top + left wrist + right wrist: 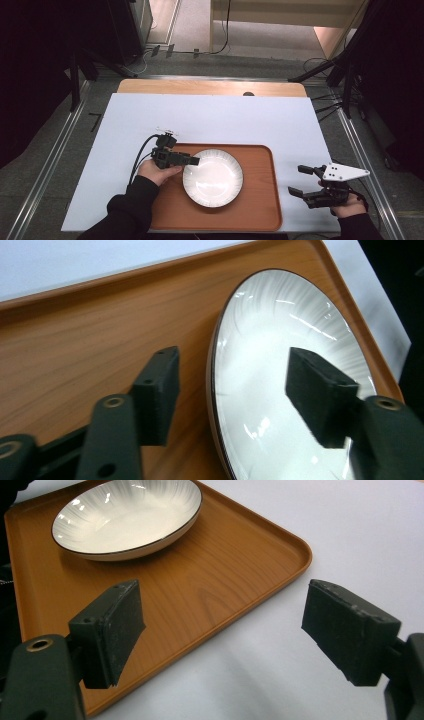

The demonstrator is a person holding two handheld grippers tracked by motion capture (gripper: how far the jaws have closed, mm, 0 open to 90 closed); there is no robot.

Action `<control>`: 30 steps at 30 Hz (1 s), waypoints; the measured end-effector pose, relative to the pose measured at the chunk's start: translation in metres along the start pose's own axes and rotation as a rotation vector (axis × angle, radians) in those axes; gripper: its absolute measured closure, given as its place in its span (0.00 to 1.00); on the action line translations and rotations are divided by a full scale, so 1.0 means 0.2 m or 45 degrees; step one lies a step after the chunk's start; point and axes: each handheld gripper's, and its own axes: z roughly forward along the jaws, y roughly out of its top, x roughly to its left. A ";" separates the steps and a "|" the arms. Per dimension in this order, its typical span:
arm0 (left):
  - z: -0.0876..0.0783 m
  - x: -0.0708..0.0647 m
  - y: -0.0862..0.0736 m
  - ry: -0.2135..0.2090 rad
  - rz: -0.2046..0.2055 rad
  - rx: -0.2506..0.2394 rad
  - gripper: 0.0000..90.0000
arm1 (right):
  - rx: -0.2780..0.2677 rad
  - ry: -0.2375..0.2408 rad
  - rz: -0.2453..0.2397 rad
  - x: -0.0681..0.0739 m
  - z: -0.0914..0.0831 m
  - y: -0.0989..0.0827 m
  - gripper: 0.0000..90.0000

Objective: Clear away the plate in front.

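Left gripper [194, 161]: I hold it at the left rim of the plate, pointing right; in its own view its jaws stand apart, one over the tray wood, the other over the plate's white inside, with the rim between them and neither pad pressing on it.
Left hand [159, 172]: dark sleeve, resting over the tray's left part, cable trailing up and left from the gripper.
Plate [213, 177]: white, ribbed, with a thin dark rim; it lies flat on the tray, a little left of the tray's middle.
Tray [260, 200]: wood-brown, rounded corners, lying on the white desk [225, 120] at its near edge.
Right gripper [298, 180]: I hold it over the bare desk, just right of the tray and apart from it, pointing left; its jaws are wide with nothing between them.
Right gripper view: tray corner [295, 555] ahead of the jaws, plate [125, 520] farther off on the tray.
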 end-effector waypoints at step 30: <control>-0.21 -0.06 -0.15 0.259 0.532 -0.086 0.23 | 0.009 -0.001 0.014 0.00 0.00 0.00 0.19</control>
